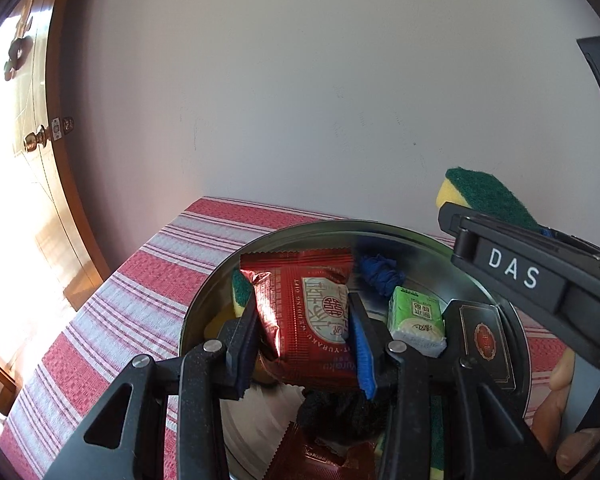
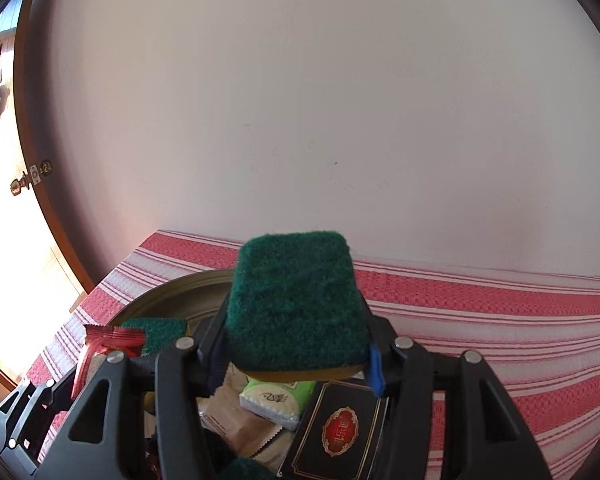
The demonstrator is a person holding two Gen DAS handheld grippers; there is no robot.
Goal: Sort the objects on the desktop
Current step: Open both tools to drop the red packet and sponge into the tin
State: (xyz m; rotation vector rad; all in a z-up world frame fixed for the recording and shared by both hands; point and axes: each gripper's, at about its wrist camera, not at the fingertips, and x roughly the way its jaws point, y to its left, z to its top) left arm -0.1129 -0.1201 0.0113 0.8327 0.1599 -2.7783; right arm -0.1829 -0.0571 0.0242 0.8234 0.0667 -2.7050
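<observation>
My left gripper (image 1: 306, 354) is shut on a red snack packet (image 1: 308, 312) and holds it above a round metal tin (image 1: 404, 236). My right gripper (image 2: 296, 360) is shut on a green and yellow scouring sponge (image 2: 296, 300), held above the tin's right side; the sponge also shows in the left wrist view (image 1: 488, 194). Inside the tin lie a green tissue pack (image 1: 418, 320), a black box with a red emblem (image 1: 486, 340), another sponge (image 1: 242, 290), a blue cloth (image 1: 380, 272) and other packets.
The tin stands on a red and white striped tablecloth (image 2: 500, 320) against a pale wall. A wooden door with a brass knob (image 1: 36, 140) is at the left. A second red packet (image 2: 108, 344) shows at the left of the right wrist view.
</observation>
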